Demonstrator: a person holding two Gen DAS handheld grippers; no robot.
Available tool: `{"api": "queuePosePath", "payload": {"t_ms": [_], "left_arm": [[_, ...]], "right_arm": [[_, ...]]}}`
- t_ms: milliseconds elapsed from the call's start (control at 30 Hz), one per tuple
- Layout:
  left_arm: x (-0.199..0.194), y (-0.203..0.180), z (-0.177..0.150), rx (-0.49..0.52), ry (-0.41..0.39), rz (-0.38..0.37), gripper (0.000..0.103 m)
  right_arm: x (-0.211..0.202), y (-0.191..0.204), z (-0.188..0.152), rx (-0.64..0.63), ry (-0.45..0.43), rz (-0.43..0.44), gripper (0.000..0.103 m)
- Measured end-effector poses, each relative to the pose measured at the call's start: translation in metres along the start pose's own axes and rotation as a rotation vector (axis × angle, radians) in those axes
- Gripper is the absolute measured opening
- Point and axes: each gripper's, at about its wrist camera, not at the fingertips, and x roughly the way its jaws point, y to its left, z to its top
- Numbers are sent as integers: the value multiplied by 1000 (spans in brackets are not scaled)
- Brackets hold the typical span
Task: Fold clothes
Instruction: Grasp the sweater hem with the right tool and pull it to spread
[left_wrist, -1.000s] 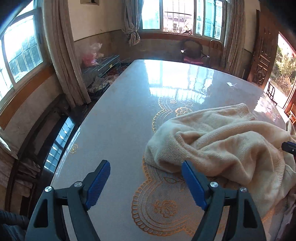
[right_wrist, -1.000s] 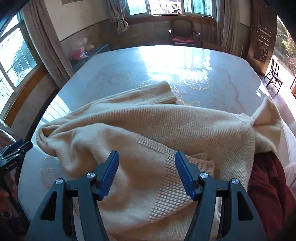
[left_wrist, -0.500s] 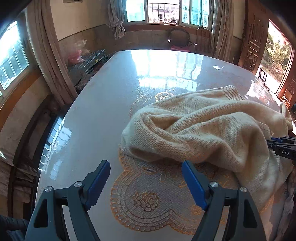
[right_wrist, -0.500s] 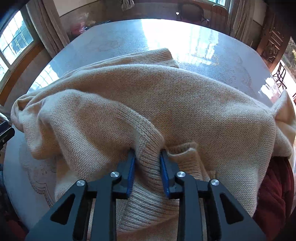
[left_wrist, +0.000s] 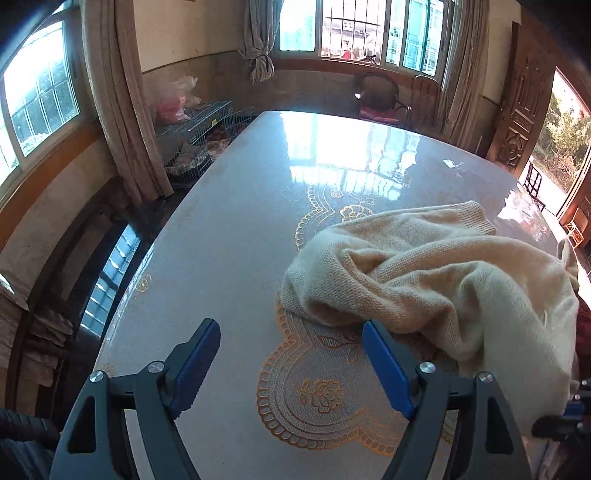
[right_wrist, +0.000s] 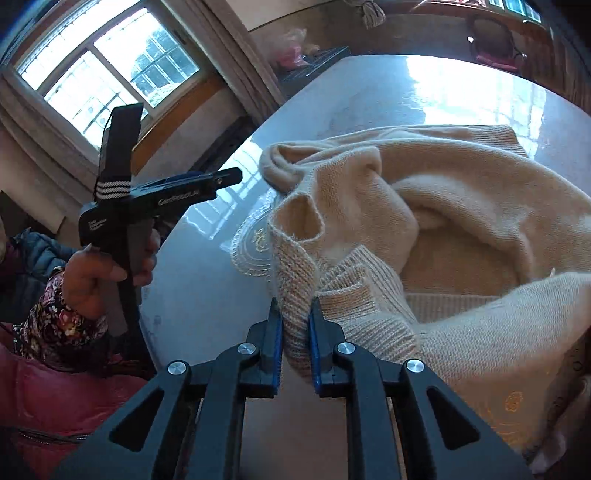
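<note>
One cream knitted sweater lies crumpled on the right half of a glossy desk, partly covering one of the orange lace-pattern motifs printed on the surface; a second such motif shows beyond the garment. Two grippers are in use. The left gripper hovers over the desk with its two blue-padded fingers wide apart and nothing between them; the sweater's near edge lies just beyond its right finger, apart from it. The right gripper has its jaws closing on a ribbed band of the sweater, and the two blue pads press the knit from both sides, so the fold stands up out of the grip while the rest of the garment bunches to the right. In the right wrist view the left gripper appears from the side, held by one hand in a floral-print sleeve. A dark red garment is just visible at the desk's right edge behind the sweater. Beyond the desk stand one chair with a red cushion, wire cages beside the left wall, and curtained windows.
</note>
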Motion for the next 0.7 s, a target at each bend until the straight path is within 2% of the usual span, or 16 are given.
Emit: {"api": "queuePosePath", "payload": {"t_ms": [200,400,500,533,600,633,700], "left_arm": [[-24,15,19,47,-81,55,82],[-15,-2,8,119,-44,31,82],[0,-20,-7,180,-2,12,82],[6,-27,-12,207,11,5,82],[17,-40,-22,259,35,-1,82],[21,-44,-26,273,41,-5,82],[28,-52,-33,293,49,-13,82]], "right_arm": [[52,72,-9,-114,122,202,13],[98,126,-32,-249,276,321,14],[102,128,-39,-259,301,308,23],[98,126,-40,-267,287,264,25],[80,112,-37,-245,234,184,38],[68,102,-35,-213,198,160,42],[37,74,-30,-111,82,141,50]]}}
